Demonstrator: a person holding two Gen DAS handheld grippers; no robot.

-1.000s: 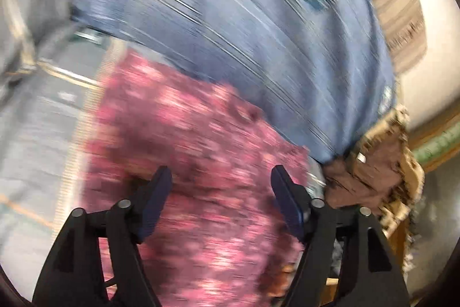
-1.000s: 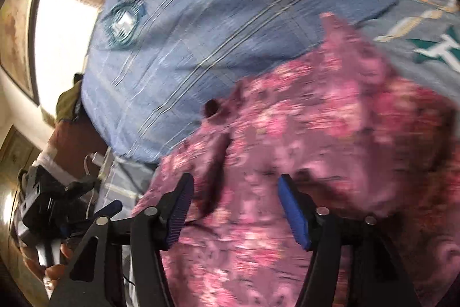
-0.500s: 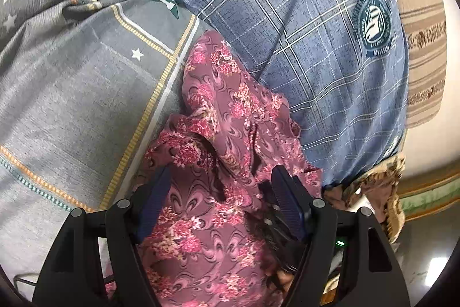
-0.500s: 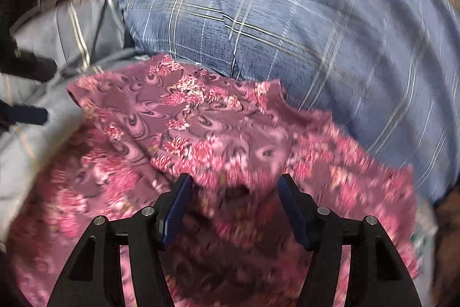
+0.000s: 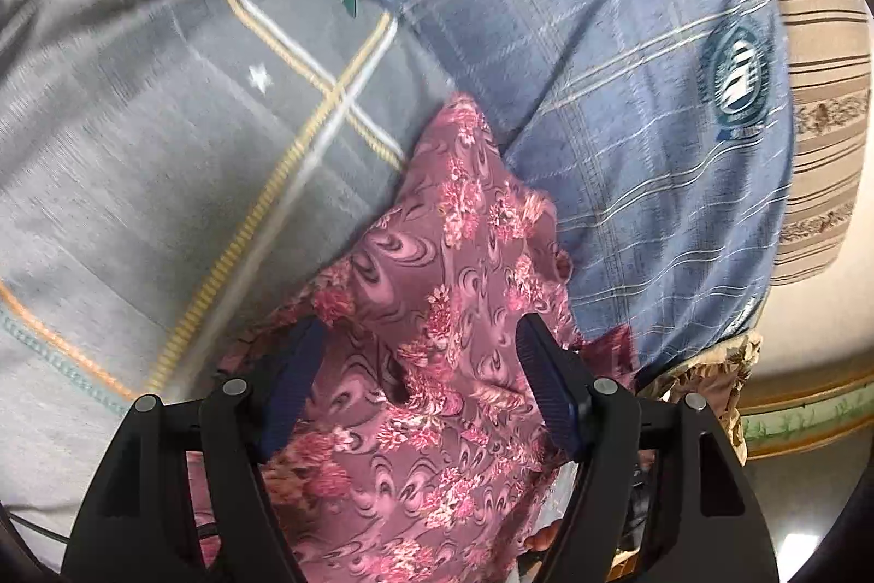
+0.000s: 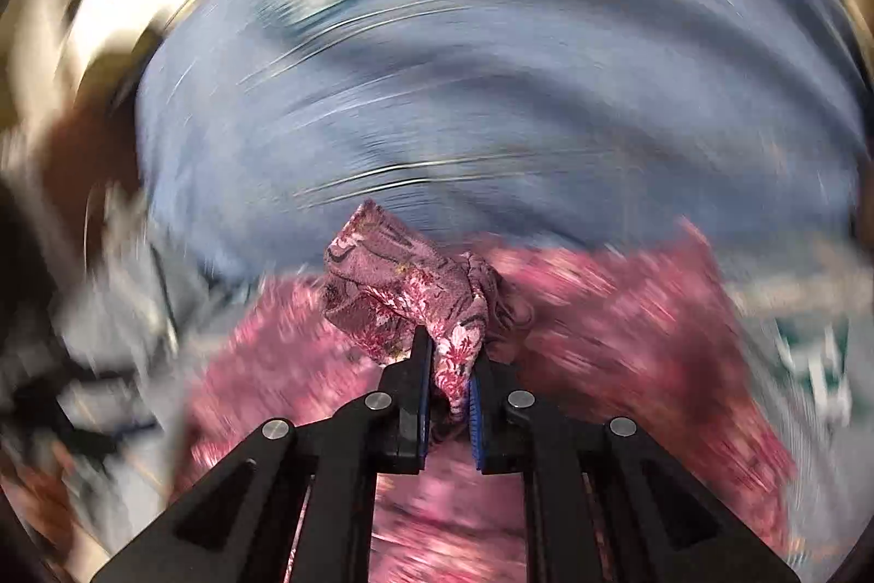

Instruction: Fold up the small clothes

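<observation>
Maroon floral cloth now sits pinched in the right gripper (image 6: 447,378), whose jaws stood wide half a second ago; a bunched fold sticks up at lower centre of the frame. The left gripper (image 5: 418,383) is spread wide as before, straddling the floral garment (image 5: 437,364) without gripping it. Beyond, the garment lies crumpled against the blue checked pillow (image 5: 628,118) at upper right and the grey bedsheet (image 5: 164,146) at left. Judging by the heavy blur, the fold is starting.
</observation>
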